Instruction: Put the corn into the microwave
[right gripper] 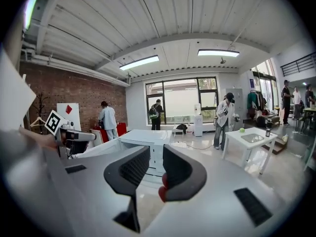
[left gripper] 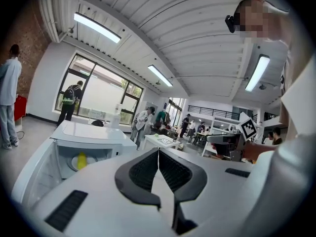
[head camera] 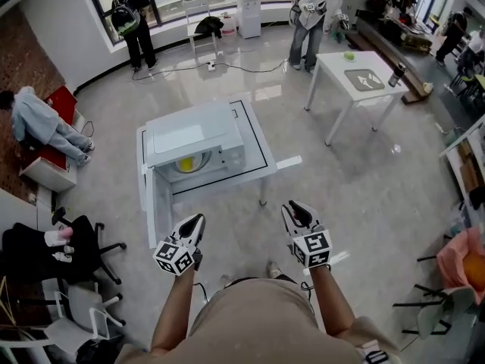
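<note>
The white microwave (head camera: 193,139) stands on a low white table (head camera: 258,154) with its door (head camera: 155,203) swung open toward me on the left. A yellow corn cob (head camera: 186,164) lies on the plate inside; the left gripper view also shows the corn (left gripper: 81,160) in the open cavity. My left gripper (head camera: 197,220) hangs in front of the door, its jaws touching at the tips (left gripper: 158,154), empty. My right gripper (head camera: 292,208) floats to the right of the table, apart from it. Its jaws (right gripper: 155,154) stand with a narrow gap and nothing between them.
A second white table (head camera: 364,78) with a green object stands at the back right, a person (head camera: 311,17) next to it. Black office chairs (head camera: 76,252) crowd the left. More people are by the window and along the left wall. Cables run across the floor behind the microwave.
</note>
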Demonstrator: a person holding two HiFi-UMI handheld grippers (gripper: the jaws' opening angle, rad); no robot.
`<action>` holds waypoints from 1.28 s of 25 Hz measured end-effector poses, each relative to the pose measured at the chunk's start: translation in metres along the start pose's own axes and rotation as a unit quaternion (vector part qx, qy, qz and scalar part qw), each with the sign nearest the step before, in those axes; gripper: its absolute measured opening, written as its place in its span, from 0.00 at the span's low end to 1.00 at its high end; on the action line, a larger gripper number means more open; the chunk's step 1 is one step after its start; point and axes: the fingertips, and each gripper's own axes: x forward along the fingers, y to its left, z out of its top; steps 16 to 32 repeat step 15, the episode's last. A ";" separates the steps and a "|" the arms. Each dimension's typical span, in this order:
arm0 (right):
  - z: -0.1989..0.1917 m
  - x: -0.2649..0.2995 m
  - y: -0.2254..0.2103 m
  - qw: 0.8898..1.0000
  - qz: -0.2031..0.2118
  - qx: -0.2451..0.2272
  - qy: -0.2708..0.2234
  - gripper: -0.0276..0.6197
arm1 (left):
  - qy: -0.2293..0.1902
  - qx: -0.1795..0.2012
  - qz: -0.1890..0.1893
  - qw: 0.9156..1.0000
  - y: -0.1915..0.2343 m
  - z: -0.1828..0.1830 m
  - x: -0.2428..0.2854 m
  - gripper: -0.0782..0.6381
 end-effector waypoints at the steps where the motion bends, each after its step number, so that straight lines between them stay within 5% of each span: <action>1: 0.002 0.000 0.002 1.000 -0.003 0.001 -0.003 0.18 | 0.003 0.001 -0.008 1.000 0.000 0.000 0.004 0.12; 11: -0.003 -0.013 0.006 0.999 -0.023 0.027 -0.017 0.18 | 0.023 0.002 -0.054 0.998 -0.010 -0.007 0.017 0.12; 32: -0.004 -0.023 0.002 0.999 -0.022 0.031 -0.024 0.18 | 0.032 -0.001 -0.059 0.998 -0.015 -0.014 0.020 0.12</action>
